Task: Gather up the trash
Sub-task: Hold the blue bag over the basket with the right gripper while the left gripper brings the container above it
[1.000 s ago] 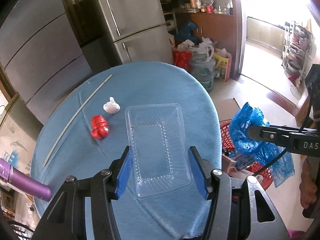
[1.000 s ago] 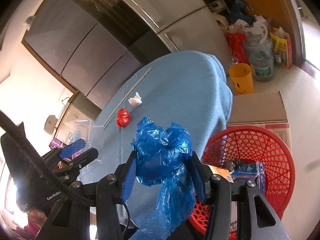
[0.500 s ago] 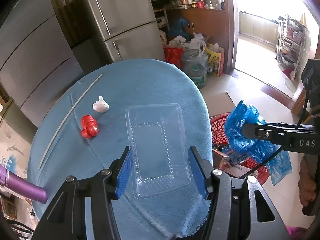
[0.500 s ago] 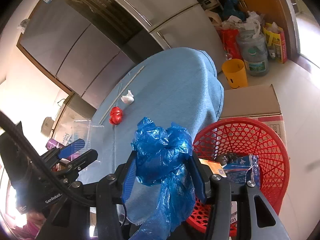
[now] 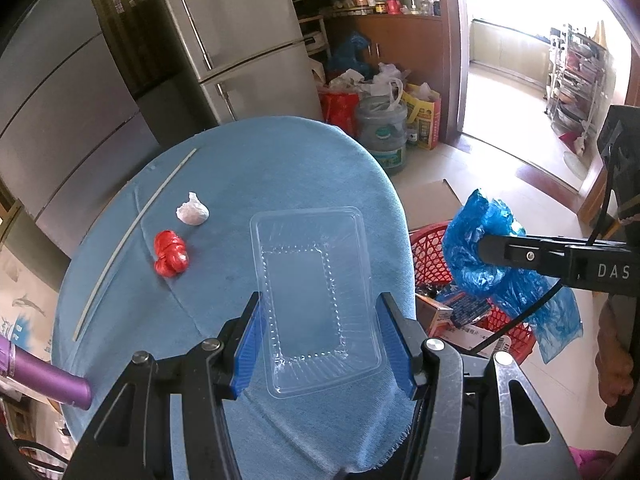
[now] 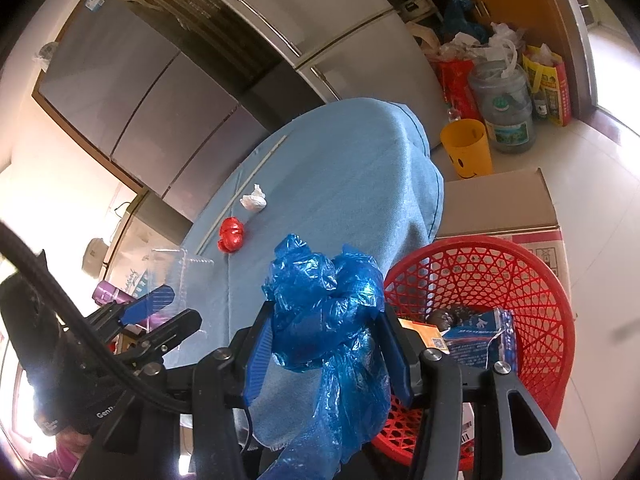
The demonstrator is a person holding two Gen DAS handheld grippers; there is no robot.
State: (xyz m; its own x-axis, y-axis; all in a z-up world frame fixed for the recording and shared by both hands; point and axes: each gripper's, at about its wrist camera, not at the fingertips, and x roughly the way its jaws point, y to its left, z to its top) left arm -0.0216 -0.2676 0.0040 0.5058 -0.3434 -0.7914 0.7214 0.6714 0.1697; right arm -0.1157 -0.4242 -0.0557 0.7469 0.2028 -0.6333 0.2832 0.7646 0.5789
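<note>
My left gripper [image 5: 318, 340] is shut on a clear plastic tray [image 5: 312, 292], held over the blue-clothed round table [image 5: 256, 168]. My right gripper [image 6: 326, 340] is shut on a crumpled blue plastic bag [image 6: 328, 320], beside the table edge and over the near rim of a red mesh trash basket [image 6: 520, 280]. The bag [image 5: 480, 256] and basket [image 5: 428, 256] also show in the left wrist view. A red crumpled wad [image 5: 171, 254] and a white paper wad [image 5: 193, 212] lie on the table, left of the tray; both show in the right wrist view, red [image 6: 231, 235] and white [image 6: 253, 200].
A thin white stick [image 5: 132, 236] lies along the table's left side. A purple cylinder [image 5: 44, 376] sits at lower left. A cardboard box [image 6: 500, 200], a yellow smiley cup [image 6: 466, 152] and a water jug [image 6: 504, 116] stand on the floor. Steel fridges [image 5: 224, 40] stand behind.
Both grippers have drawn back and shifted right with their loads. The blue bag now sits closer over the red basket. The table items have not moved.
</note>
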